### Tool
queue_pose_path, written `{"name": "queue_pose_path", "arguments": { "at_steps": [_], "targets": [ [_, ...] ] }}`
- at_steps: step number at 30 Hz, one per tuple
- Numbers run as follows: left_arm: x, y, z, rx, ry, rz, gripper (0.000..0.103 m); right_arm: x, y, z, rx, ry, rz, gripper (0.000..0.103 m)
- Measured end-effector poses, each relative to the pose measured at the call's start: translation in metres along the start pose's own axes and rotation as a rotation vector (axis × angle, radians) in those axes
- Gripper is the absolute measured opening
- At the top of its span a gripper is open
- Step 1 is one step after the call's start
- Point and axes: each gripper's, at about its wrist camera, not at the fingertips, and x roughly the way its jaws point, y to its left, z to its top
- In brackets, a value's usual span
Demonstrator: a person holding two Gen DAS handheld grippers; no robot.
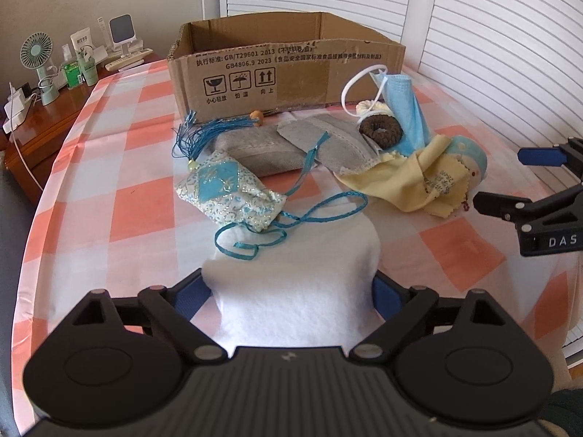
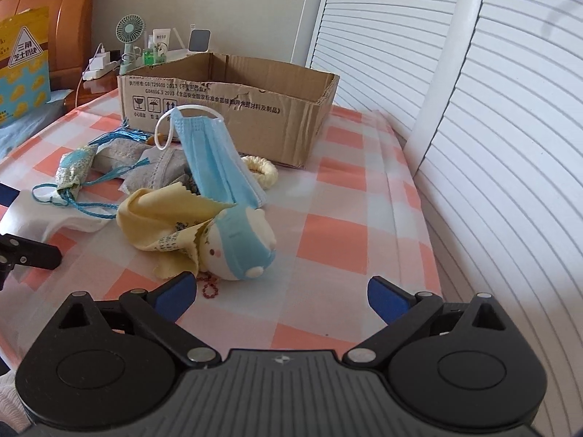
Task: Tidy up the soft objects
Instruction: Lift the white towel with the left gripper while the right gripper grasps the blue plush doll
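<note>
White cloth [image 1: 291, 284] between the spread, released left tongs [image 1: 291, 296]; right tongs [image 2: 280, 296] likewise released, empty.

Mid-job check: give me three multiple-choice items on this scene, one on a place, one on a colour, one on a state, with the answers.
1. Where does the brown scrunchie lie?
A. inside the cardboard box
B. on the grey pouches beside the blue face mask
C. on the white cloth

2. What colour is the crumpled cloth against the plush toy?
A. pale yellow
B. green
C. black

3. How does the left gripper stand?
A. shut on the sachet
B. fingers spread either side of the white cloth's near end
C. shut with nothing between the fingers

Answers:
1 B: it rests on the grey pouches, next to the blue face mask and in front of the cardboard box.
2 A: it is pale yellow with printed text.
3 B: the blue fingers flank the white cloth.
</note>
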Motion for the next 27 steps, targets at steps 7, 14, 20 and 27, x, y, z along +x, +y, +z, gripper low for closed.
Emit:
{"name": "queue_pose_path", "arguments": {
  "at_steps": [7,14,20,27],
  "targets": [
    [0.003,0.000,-0.001,0.003,0.000,0.008,0.102,0.009,0.003,0.008,-0.026,-0.006,0.006,0.101],
    [0.004,0.002,-0.002,0.009,-0.008,0.009,0.103,0.021,0.025,0.017,-0.077,-0.013,0.037,0.085],
    [0.004,0.001,-0.002,0.009,-0.009,0.013,0.103,0.019,0.025,0.016,-0.105,-0.012,0.037,0.082],
    [0.004,0.001,-0.002,0.009,-0.010,0.014,0.103,0.003,0.007,0.007,-0.114,0.000,0.041,0.082]
  ]
}}
